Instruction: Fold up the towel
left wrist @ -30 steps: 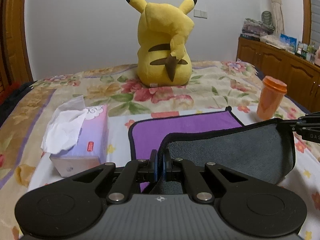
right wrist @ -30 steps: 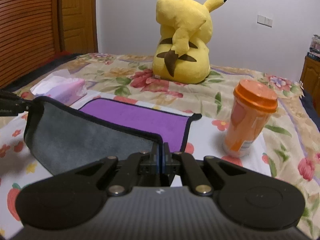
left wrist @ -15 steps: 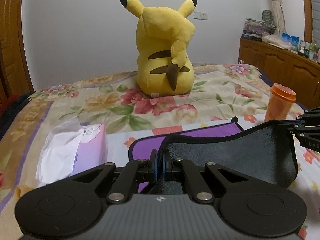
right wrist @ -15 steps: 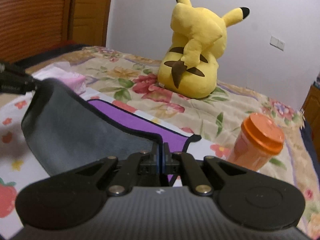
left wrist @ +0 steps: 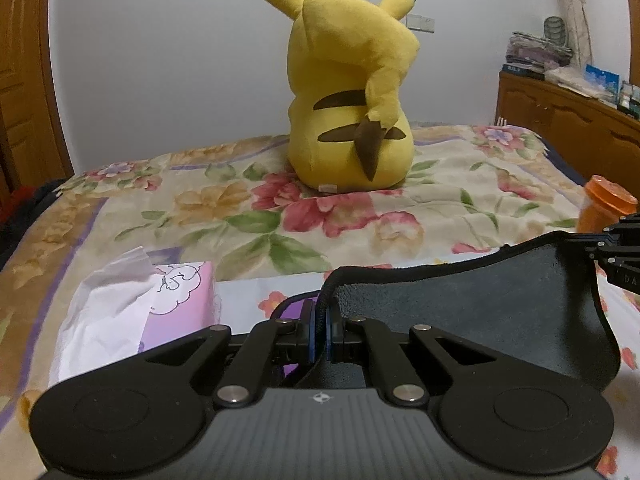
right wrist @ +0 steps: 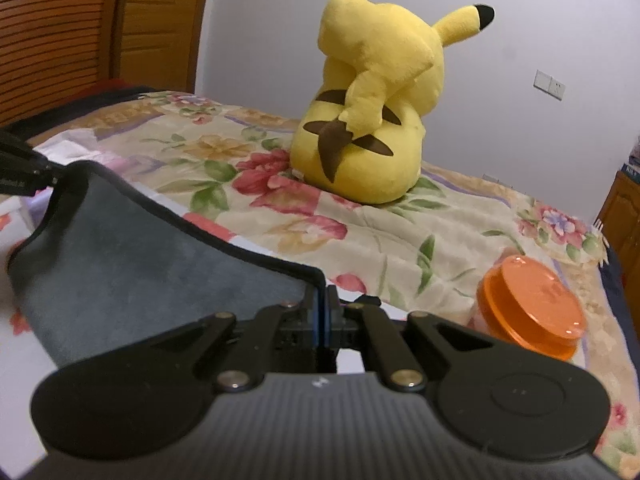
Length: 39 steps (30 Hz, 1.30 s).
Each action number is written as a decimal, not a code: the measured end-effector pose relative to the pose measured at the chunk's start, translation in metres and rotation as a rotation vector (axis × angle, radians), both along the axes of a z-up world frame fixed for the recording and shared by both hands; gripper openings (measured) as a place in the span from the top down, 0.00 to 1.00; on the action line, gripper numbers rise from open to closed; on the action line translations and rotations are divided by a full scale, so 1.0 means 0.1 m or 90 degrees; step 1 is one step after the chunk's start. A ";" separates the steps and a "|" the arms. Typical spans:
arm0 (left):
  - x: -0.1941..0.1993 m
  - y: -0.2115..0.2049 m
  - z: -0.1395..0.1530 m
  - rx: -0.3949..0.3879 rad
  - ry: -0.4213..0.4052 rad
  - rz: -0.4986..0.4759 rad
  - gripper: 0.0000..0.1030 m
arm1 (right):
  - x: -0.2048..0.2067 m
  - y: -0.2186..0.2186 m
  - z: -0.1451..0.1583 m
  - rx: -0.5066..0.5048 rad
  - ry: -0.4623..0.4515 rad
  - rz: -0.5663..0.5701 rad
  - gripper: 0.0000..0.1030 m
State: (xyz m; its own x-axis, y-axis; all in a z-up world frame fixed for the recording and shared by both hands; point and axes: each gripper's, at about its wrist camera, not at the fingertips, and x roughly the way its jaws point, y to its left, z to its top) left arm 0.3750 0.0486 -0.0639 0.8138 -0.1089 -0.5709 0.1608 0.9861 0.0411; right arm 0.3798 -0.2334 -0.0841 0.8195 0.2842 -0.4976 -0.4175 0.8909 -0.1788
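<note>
Pinching one towel [left wrist: 480,312] by two corners, left gripper [left wrist: 320,320] and right gripper [right wrist: 323,320], both clamped tight.

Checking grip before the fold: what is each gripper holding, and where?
Both hold the towel: left gripper and right gripper each pinch a corner of its black-trimmed edge.

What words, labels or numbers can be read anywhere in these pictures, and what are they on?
"DA": cut-off white letters on the right gripper, left wrist view.
Black scribble on the tissue box: not legible.
White print on the left gripper, right wrist view: blurred.
Orange cup label: unreadable.
</note>
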 end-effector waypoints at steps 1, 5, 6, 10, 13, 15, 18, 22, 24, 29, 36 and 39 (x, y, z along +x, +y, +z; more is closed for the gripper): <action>0.04 0.00 -0.03 0.002 0.001 0.000 0.92 | 0.03 0.01 -0.02 0.002 0.002 -0.001 0.97; 0.20 0.02 -0.16 0.010 0.009 0.002 0.92 | 0.15 0.06 -0.13 -0.012 -0.005 -0.005 0.97; 0.24 0.03 -0.20 0.011 0.011 0.003 0.92 | 0.17 0.07 -0.15 -0.012 -0.005 -0.006 0.97; 0.36 0.04 -0.33 0.013 0.021 0.009 0.92 | 0.29 0.09 -0.29 -0.011 0.005 -0.012 0.97; 0.39 0.02 -0.39 0.015 0.025 0.008 0.92 | 0.35 0.09 -0.40 0.004 0.018 -0.021 0.97; 0.40 0.00 -0.44 0.024 0.029 0.006 0.92 | 0.37 0.09 -0.47 0.007 0.026 -0.024 0.97; 0.42 0.02 -0.49 0.025 0.041 0.014 0.90 | 0.39 0.09 -0.53 0.018 0.032 -0.031 0.97; 0.42 0.03 -0.51 0.023 0.046 0.020 0.87 | 0.38 0.09 -0.55 0.020 0.034 -0.035 0.96; 0.41 0.02 -0.51 0.028 0.046 0.016 0.76 | 0.37 0.10 -0.55 0.014 0.032 -0.032 0.96; 0.39 0.02 -0.50 0.030 0.041 0.015 0.50 | 0.39 0.10 -0.55 0.013 0.032 -0.037 0.95; 0.30 0.01 -0.45 0.030 0.041 0.011 0.36 | 0.34 0.05 -0.51 0.031 0.032 -0.041 0.54; 0.19 -0.01 -0.38 0.029 0.046 0.006 0.35 | 0.24 0.01 -0.42 0.047 0.039 -0.044 0.54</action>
